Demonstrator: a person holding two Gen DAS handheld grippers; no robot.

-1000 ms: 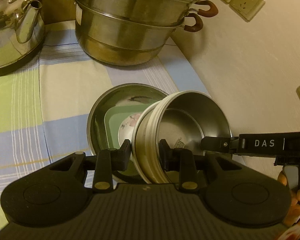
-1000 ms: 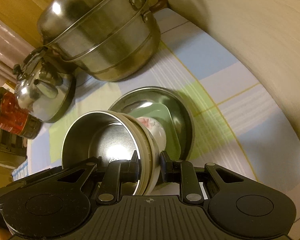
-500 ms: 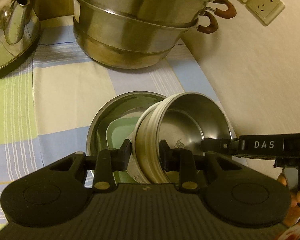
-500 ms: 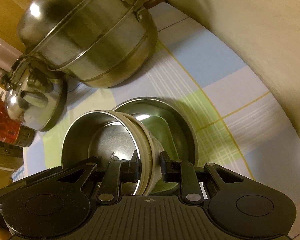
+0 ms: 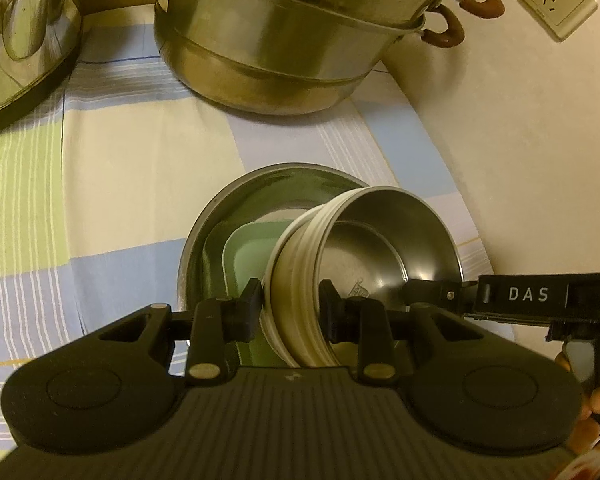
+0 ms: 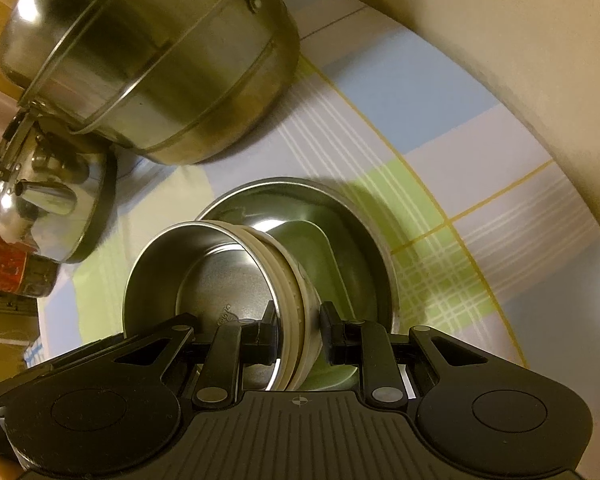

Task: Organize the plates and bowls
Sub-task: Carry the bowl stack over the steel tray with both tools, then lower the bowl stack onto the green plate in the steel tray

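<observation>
Lowering nicely: since a second ago you've brought the cream-sided steel-lined bowl (image 5: 380,248) down closer over the wide shallow steel basin (image 5: 220,216) holding the pale green square plate (image 5: 246,250), so nesting looks close. Your left gripper (image 5: 288,312) and right gripper (image 6: 298,330) each stay clamped on opposite rim walls. It's round, so no long axis; its mouth tips sideways, toward the right gripper.

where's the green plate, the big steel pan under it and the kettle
green plate (image 5: 247,258), left wrist view, bare flat inside near its rim
big steel pan (image 6: 374,236), right wrist view, inner wall on the right side
kettle (image 6: 52,196), right wrist view, shiny body by the spout
</observation>
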